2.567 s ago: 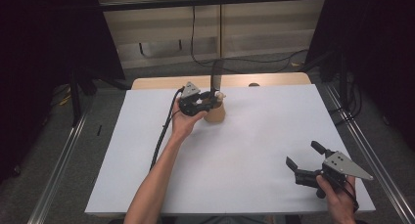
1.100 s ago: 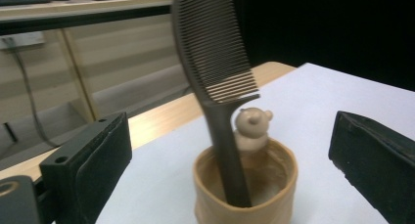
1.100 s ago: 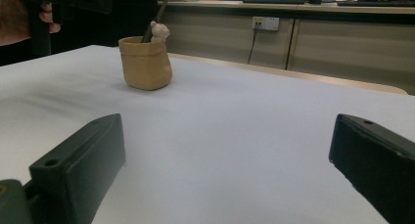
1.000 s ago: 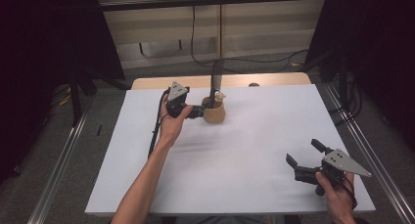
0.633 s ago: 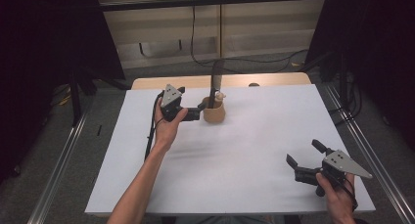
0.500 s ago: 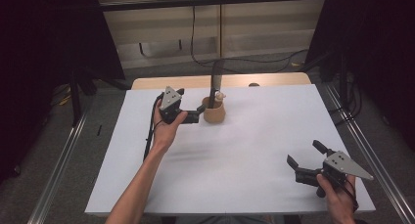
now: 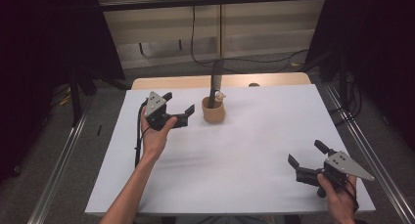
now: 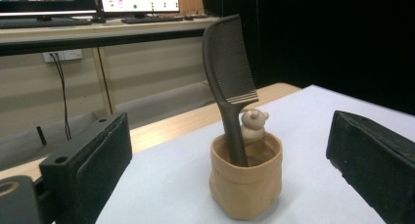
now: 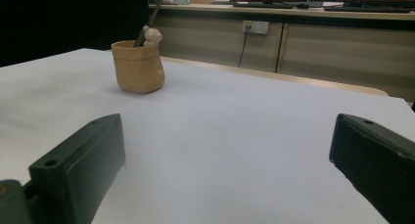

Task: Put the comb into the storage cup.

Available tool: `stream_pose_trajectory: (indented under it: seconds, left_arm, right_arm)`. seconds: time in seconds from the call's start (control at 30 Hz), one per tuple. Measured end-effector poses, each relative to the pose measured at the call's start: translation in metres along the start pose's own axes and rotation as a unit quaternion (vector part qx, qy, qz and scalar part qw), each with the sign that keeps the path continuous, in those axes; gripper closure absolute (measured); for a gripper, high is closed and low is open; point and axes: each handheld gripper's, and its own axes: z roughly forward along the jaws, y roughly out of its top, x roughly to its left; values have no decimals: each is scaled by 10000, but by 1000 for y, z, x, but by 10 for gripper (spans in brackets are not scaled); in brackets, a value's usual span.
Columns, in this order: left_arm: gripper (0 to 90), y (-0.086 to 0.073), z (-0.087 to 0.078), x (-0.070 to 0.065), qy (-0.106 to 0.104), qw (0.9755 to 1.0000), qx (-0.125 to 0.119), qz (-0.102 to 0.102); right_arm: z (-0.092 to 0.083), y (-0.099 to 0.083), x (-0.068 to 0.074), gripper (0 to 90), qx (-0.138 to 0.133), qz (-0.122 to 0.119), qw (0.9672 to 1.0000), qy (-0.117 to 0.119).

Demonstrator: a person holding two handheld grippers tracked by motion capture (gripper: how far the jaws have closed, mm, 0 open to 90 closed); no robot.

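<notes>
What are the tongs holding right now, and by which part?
Nothing. The left tongs are open beside the tan cup, clear of the comb standing in it; the right tongs are open and empty.

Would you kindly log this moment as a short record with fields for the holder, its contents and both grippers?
holder: tan bag-shaped cup, upright on white table
contents: dark brown comb standing handle-down; small tan bear figure behind it
left gripper: open, beside cup, not touching
right gripper: open, near table's front right corner, holding nothing
</notes>
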Motion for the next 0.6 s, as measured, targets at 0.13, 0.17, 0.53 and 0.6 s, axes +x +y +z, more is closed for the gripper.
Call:
stream_pose_trajectory:
  seconds: [0.13, 0.17, 0.53, 0.6]
  left_arm:
    - [31, -1, -11, -2, 8, 9999, -45, 129]
    - [31, -1, -15, -2, -12, 9998, 12, 191]
    - [35, -10, -48, 0, 147, 9997, -172, 20]
    - [36, -12, -50, 0, 165, 9997, -186, -15]
  right_arm:
    - [0, 0, -1, 0, 0, 17, 10000, -9]
    - [0, 0, -1, 0, -6, 10, 10000, -8]
    - [1, 0, -1, 0, 1, -14, 10000, -36]
    - [1, 0, 0, 0, -4, -6, 10000, -19]
